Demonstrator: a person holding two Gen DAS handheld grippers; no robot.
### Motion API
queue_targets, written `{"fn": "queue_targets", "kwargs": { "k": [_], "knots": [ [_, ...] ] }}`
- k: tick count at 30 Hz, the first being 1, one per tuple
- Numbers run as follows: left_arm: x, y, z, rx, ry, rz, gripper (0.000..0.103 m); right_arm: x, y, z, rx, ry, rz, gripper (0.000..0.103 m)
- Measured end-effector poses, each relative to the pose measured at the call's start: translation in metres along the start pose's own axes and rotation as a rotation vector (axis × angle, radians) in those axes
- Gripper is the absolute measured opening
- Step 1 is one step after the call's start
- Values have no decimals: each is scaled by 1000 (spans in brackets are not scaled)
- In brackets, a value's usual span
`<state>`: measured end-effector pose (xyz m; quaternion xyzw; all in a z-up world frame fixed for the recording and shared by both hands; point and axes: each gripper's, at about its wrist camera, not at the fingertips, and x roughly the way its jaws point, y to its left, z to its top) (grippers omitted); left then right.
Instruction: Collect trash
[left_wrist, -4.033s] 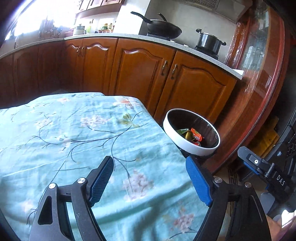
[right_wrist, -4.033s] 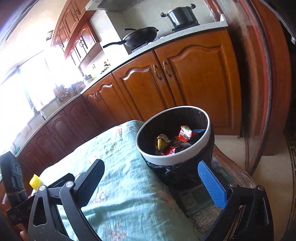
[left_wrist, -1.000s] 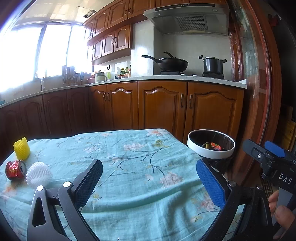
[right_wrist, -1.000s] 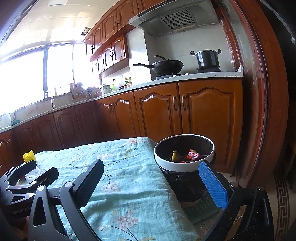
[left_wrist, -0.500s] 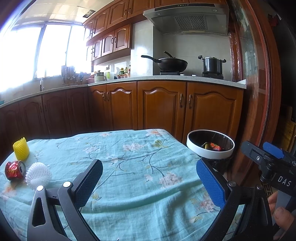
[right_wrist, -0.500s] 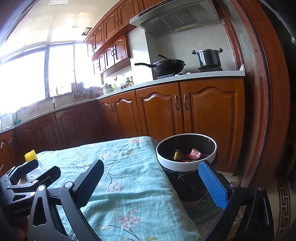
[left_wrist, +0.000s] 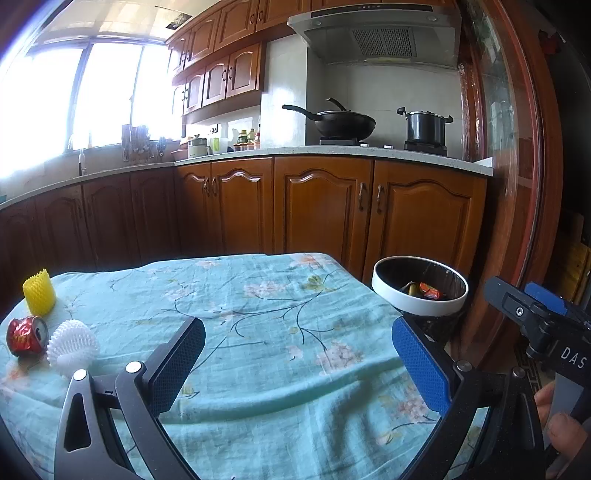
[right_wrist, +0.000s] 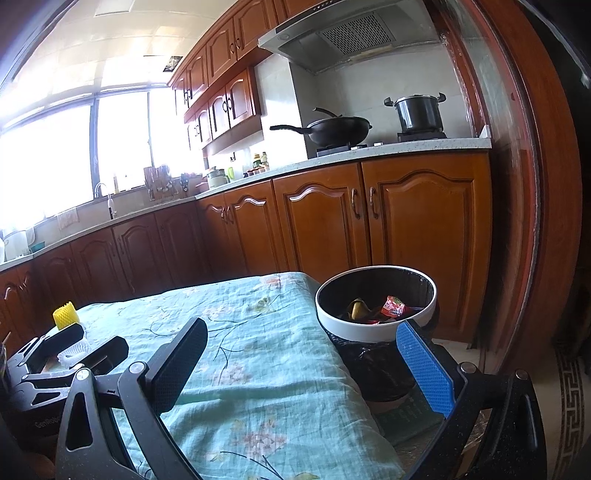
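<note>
Both grippers have lifted and leveled since four seconds ago; now the can, white net and yellow net show at the table's left end. The left gripper and right gripper are wide open, holding nothing. The bin beside the table holds what seem wrappers.

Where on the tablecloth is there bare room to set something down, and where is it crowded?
The tablecloth lies bare from the white foam net across to the edge beside the trash bin. The left end is crowded: yellow foam sleeve, crushed red can and the net sit together.
</note>
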<state>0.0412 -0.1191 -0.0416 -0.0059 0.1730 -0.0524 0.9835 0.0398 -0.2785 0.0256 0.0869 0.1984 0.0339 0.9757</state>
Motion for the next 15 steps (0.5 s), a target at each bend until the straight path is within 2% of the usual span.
{"fn": "queue_targets", "kwargs": {
  "k": [15],
  "knots": [
    [4,-2,9,-5,14,-11,102,12,-5,4,24,25,2,103]
  ]
}}
